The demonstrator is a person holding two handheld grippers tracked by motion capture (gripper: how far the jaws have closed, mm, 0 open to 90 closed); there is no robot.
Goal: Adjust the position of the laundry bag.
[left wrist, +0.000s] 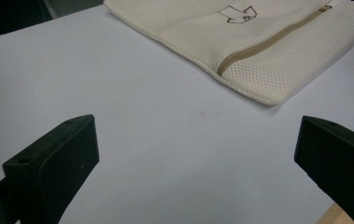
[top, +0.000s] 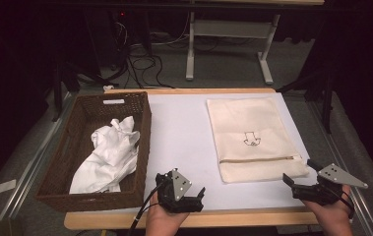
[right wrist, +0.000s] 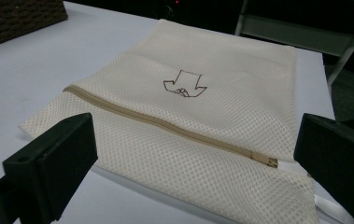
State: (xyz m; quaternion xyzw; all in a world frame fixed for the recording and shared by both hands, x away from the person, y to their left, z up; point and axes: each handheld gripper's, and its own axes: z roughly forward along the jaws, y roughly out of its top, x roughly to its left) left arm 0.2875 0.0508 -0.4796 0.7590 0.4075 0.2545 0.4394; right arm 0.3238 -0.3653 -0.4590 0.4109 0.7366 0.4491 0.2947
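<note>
Mesh laundry bag (top: 255,137) lies flat on the counter (top: 184,132), zipper (right wrist: 165,125) closed, right of the wicker basket (top: 142,142) holding a white garment (top: 108,155). Left tool (top: 186,196) and right tool (top: 304,179) both released, empty, hovering at the near edge. Likely approach step; next move calls for reaching the zipper pull.

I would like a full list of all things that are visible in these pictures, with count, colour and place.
Woven wicker basket: one, dark brown, left part of table.
Crumpled cloth: one, white, inside the basket.
Zippered mesh bag: one, cream with tan zipper, flat on right part of table.
Table: one, white top with wooden edge.
Left gripper: one, black, open, near edge, holding nothing.
Right gripper: one, black, open, beside the bag's near right corner.
</note>
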